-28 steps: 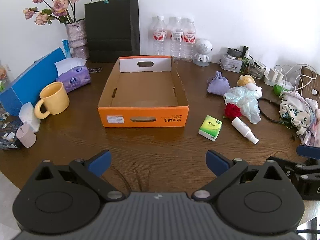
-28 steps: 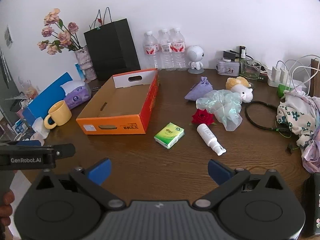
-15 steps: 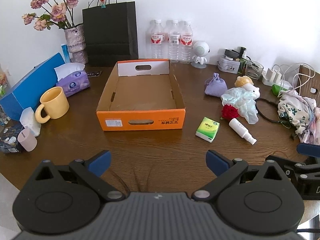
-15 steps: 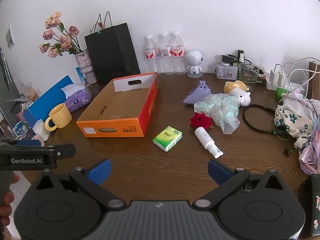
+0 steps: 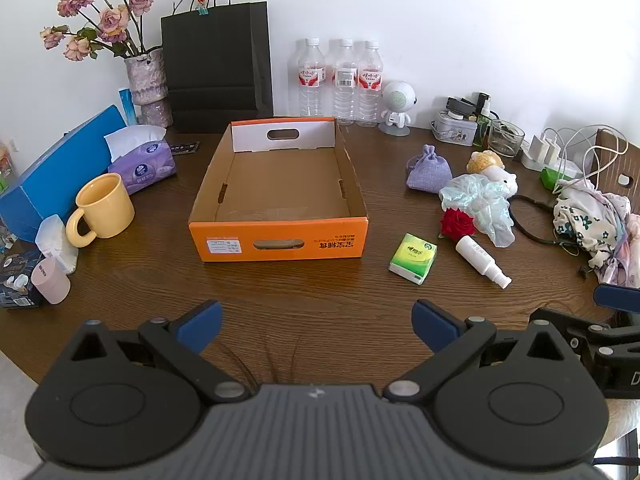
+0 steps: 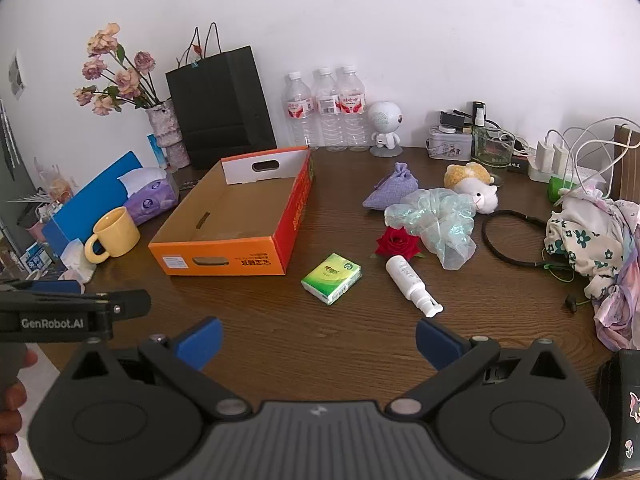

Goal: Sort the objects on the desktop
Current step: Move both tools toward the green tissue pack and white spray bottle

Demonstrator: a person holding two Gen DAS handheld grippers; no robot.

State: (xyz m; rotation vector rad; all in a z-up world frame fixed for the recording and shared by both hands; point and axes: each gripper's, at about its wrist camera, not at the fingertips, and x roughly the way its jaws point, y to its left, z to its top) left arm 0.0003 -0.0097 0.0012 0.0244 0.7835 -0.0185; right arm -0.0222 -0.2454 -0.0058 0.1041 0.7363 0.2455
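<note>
An empty orange cardboard box point(image 5: 276, 236) point(image 6: 224, 258) sits mid-table. To its right lie a green tissue pack point(image 5: 413, 258) point(image 6: 331, 278), a white spray bottle point(image 5: 482, 255) point(image 6: 412, 285), a red rose point(image 5: 457, 222) point(image 6: 398, 242), a pale blue organza bag point(image 5: 478, 200) point(image 6: 438, 216), a lilac pouch point(image 5: 429, 168) point(image 6: 390, 190) and a small plush toy point(image 5: 494, 168) point(image 6: 474, 182). My left gripper point(image 5: 316, 324) hangs open over the near table edge, holding nothing. My right gripper point(image 6: 318, 338) is open too, short of the tissue pack.
Left of the box stand a yellow mug point(image 5: 102, 210), purple tissues point(image 5: 142, 164), a blue box point(image 5: 52, 176) and a flower vase point(image 5: 148, 84). A black bag point(image 5: 220, 64), three water bottles point(image 5: 340, 80) and a speaker point(image 5: 396, 108) line the wall. Cables point(image 5: 576, 148) and floral cloth point(image 5: 592, 220) lie at right.
Both grippers have drawn back and up a little, so the table objects look slightly smaller and lower. Jaws stay open; nothing on the table has moved.
</note>
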